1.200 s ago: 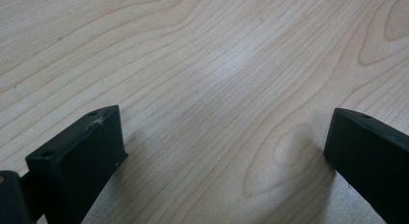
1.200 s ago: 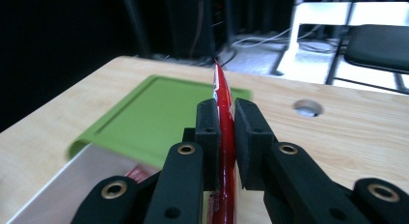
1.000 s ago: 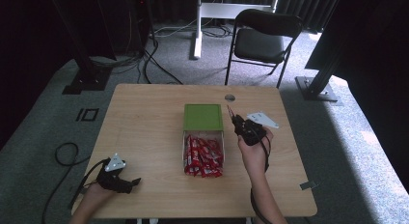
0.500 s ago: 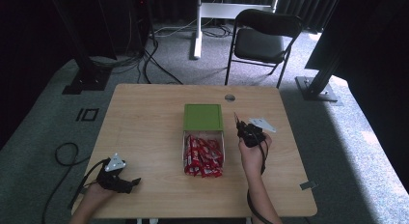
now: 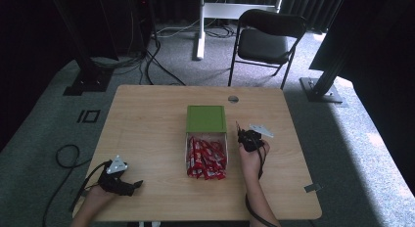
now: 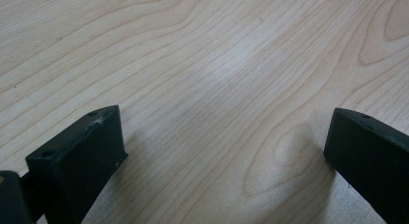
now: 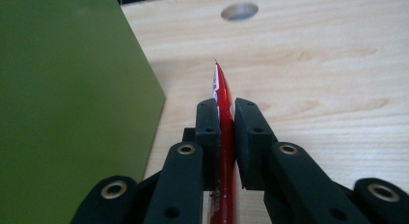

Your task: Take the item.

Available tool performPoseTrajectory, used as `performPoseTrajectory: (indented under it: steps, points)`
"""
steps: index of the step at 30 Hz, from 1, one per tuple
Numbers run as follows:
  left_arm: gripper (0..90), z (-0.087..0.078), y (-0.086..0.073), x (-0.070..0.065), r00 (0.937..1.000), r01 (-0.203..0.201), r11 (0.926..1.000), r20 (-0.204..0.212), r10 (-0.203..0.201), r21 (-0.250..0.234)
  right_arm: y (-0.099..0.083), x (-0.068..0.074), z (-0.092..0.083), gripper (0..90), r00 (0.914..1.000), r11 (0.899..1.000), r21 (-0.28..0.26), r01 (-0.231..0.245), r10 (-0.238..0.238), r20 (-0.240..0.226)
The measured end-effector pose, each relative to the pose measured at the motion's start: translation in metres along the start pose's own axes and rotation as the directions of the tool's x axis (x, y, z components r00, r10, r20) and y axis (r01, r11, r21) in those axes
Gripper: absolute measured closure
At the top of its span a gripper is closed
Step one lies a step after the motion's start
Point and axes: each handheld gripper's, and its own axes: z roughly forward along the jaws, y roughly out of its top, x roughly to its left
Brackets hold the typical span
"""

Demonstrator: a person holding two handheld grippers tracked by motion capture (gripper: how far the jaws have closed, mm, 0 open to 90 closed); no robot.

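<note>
A clear box (image 5: 188, 147) holds several red snack packets (image 5: 205, 157) at the table's middle, with its green lid (image 5: 206, 118) lying just behind it. Just right of the box, my right gripper (image 5: 240, 131) is shut on one red packet (image 7: 222, 89), held edge-on between the jaws. In the right gripper view the green lid (image 7: 72, 93) lies to the left of that packet. My left gripper (image 5: 132, 184) rests open on the table's front left, far from the box. Its jaws (image 6: 224, 137) stand wide apart over bare wood.
The wooden table (image 5: 147, 124) has a round cable hole (image 5: 233, 99) near its far edge, also in the right gripper view (image 7: 239, 11). A black folding chair (image 5: 266, 38) stands beyond the table. Cables lie on the floor to the left.
My right gripper has drawn slightly toward the person with the red packet still in it. The left gripper has stayed put.
</note>
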Motion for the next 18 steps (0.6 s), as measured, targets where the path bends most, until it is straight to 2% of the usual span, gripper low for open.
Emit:
performPoseTrajectory:
  steps: [6,18]
  points:
    - [1.5,0.000,0.000,0.000,1.0000,0.000,1.0000,0.000,0.000,0.000,-0.008,-0.002,0.011,80.9,0.9996,0.999,0.045,-0.026,0.026,-0.006]
    - [1.4,0.000,0.000,0.000,1.0000,0.000,1.0000,0.000,0.000,0.000,-0.011,-0.008,0.019,80.5,0.9988,0.996,0.070,-0.049,0.050,-0.004]
